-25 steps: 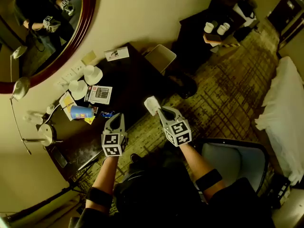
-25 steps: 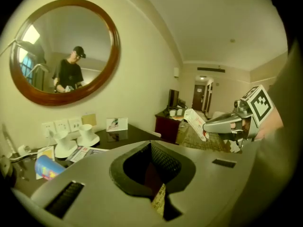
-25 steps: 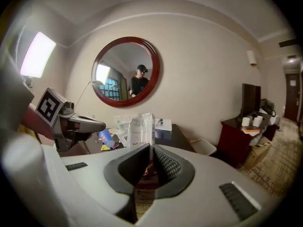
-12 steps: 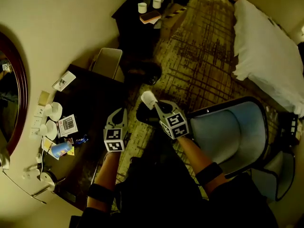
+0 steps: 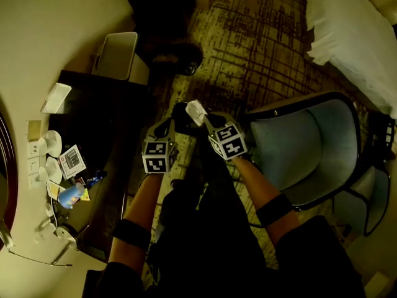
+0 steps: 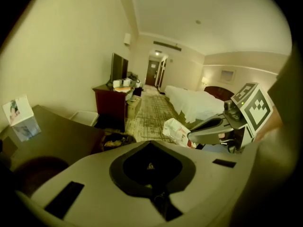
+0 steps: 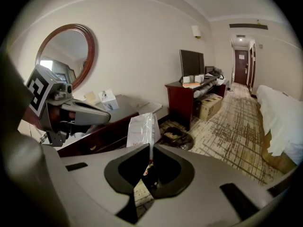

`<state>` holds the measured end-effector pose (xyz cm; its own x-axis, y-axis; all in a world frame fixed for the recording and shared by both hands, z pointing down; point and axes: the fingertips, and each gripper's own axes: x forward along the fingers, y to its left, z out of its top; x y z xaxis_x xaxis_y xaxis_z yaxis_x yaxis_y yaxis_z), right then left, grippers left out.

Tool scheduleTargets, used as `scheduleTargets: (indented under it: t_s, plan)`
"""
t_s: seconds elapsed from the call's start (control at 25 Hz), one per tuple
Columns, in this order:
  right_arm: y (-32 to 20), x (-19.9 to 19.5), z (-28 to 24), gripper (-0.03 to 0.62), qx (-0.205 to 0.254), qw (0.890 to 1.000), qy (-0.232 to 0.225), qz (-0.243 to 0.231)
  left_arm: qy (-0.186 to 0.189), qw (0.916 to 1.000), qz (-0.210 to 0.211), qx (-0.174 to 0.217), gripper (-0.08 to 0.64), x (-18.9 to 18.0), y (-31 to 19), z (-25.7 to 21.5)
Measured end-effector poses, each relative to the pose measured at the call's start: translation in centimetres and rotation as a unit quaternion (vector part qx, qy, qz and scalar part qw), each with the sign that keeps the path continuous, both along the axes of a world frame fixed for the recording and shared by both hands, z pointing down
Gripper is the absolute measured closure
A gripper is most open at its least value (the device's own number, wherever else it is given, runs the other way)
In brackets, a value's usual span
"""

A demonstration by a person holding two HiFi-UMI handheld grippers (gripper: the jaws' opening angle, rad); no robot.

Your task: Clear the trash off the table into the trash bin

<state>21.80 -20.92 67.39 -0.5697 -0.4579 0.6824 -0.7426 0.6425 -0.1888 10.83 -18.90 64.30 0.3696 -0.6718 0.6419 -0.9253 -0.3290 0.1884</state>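
Grey armchair (image 5: 296, 146), white bed (image 5: 348, 35), patterned carpet (image 5: 260, 54)

Head view: from above, steeply down, close over left gripper (image 5: 166, 125) and right gripper (image 5: 202, 118); table (image 5: 102, 120) at left, chair (image 5: 294, 148) at right.

Left gripper view: low, along own jaws, across carpet (image 6: 151, 112) toward far door (image 6: 152, 73); right gripper near, at right edge.

Right gripper view: along own jaws toward wall with mirror (image 7: 66, 51); packet (image 7: 142, 129) close in front; left gripper near, at left edge.

Shared by all 3: packet, dark bin (image 5: 180, 58), table, carpet, bed (image 5: 347, 23).

Trash bin (image 5: 178, 58) on floor (image 5: 267, 48), beside table (image 5: 99, 123)
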Motion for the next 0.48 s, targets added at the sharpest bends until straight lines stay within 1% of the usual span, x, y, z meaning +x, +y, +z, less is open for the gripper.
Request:
scheduleTargets:
  t_s: [0.2,0.48]
  plan:
    - [0.5,0.8,9.8,0.551,-0.044,0.999,0.018,0.014,0.0,0.9992,0.014,-0.037,0.558,0.9,-0.7,8.9]
    - [3.0,1.5,23.7,0.552,-0.102,0.994,0.036,0.026,0.002,0.9957,0.018,-0.091,0.558,1.8,0.2,21.9]
